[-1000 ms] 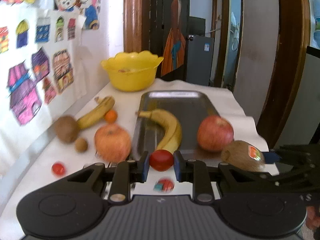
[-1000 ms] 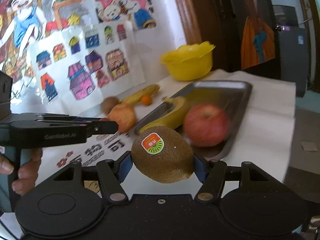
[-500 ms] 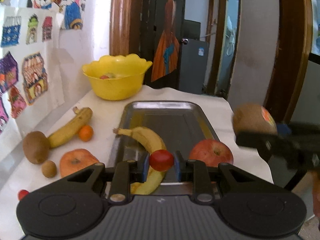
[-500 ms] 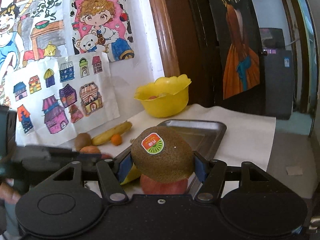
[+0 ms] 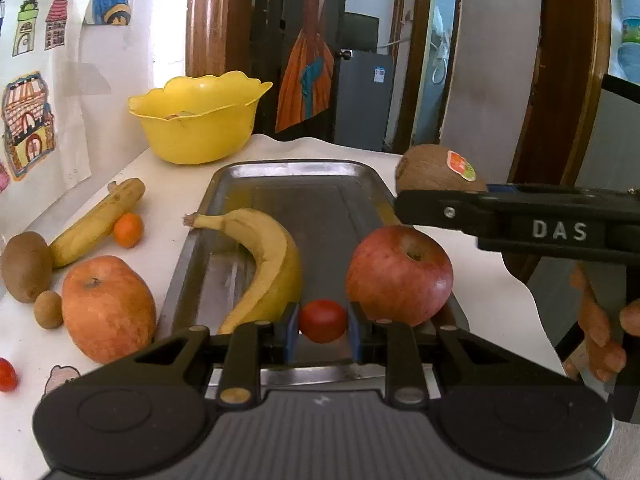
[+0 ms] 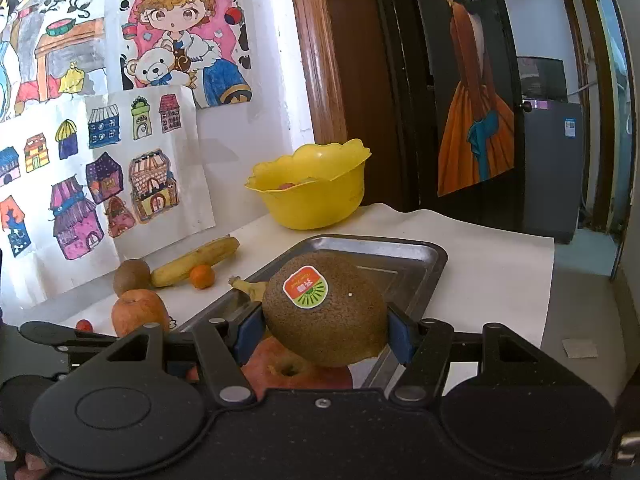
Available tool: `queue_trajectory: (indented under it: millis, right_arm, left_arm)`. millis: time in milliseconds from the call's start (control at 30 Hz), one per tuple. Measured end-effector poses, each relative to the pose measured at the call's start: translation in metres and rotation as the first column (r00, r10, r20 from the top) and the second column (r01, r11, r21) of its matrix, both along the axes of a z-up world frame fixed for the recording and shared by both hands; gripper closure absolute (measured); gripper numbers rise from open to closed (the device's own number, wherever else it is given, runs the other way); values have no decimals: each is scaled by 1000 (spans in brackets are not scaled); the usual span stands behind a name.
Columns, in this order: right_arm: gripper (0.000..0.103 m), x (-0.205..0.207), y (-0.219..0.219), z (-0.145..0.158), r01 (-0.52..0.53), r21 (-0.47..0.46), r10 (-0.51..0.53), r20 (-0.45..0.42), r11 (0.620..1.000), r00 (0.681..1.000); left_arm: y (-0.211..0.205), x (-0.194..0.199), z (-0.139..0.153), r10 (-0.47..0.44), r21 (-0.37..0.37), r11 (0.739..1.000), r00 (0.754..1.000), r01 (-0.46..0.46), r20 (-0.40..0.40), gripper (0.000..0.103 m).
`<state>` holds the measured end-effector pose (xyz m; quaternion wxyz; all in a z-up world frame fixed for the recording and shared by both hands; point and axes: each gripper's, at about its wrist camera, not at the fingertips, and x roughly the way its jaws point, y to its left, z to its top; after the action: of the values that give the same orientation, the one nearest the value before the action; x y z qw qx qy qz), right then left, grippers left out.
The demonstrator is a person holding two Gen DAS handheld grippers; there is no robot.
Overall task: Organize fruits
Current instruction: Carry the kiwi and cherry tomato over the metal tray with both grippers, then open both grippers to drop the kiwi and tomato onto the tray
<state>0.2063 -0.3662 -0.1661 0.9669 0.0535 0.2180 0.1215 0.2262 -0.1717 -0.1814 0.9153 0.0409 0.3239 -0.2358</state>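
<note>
I am holding a fruit in each tool. My left tool (image 5: pixel 323 322) is closed on a small cherry tomato (image 5: pixel 322 321), pinched between the blue pads, and I am keeping it low over the near edge of the metal tray (image 5: pixel 296 178). My right tool (image 6: pixel 325 330) is opened wide enough for a big kiwi (image 6: pixel 325 308) with a sticker, gripped firmly on both sides, and it is hanging above the red apple (image 5: pixel 399 274) at the tray's near right corner.

On the tray a banana (image 5: pixel 264 256) is lying beside that apple. Other fruits are waiting on the counter (image 5: pixel 176 192) along its left edge: a second banana (image 5: pixel 96 222), a small orange (image 5: pixel 128 230), an orange-coloured apple (image 5: pixel 108 308), two brown kiwis (image 5: pixel 25 266) (one big, one very small) and another tomato (image 5: pixel 7 374). The yellow bowl (image 5: pixel 198 120) is standing at the far left corner, with something already inside, but I cannot tell what.

I think I am in the carrying step. Next, each fruit needs its place: probably the big kiwi onto the free far part of the tray, and the tomato maybe into the bowl. I must lower slowly before opening, because both fruits are round and could roll away.
</note>
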Motion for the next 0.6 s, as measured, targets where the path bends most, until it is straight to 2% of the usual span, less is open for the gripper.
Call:
queue_trajectory:
  millis: [300,400,533,600]
  right_arm:
    - [38,10,9,-6,-16,-15,16,-8,1000,1000]
    - [36,10,10,-6,-20,-13,20,0,1000,1000]
    - [33,10,12,-4,-32,-18,32,14,999,999]
    - [33,10,12,-4,-36,-20,36,15,999,999]
  left_arm:
    - [-3,3,-4,6,19,1000,1000,-6,-9,75]
    - [-3,3,-4,2,22,1000,1000,-2,-13,69]
    - [-4,1,-4,-12,12,1000,1000,12,-21,55]
    - [-5,-1,-4,-13,18,1000,1000,14,-17,53]
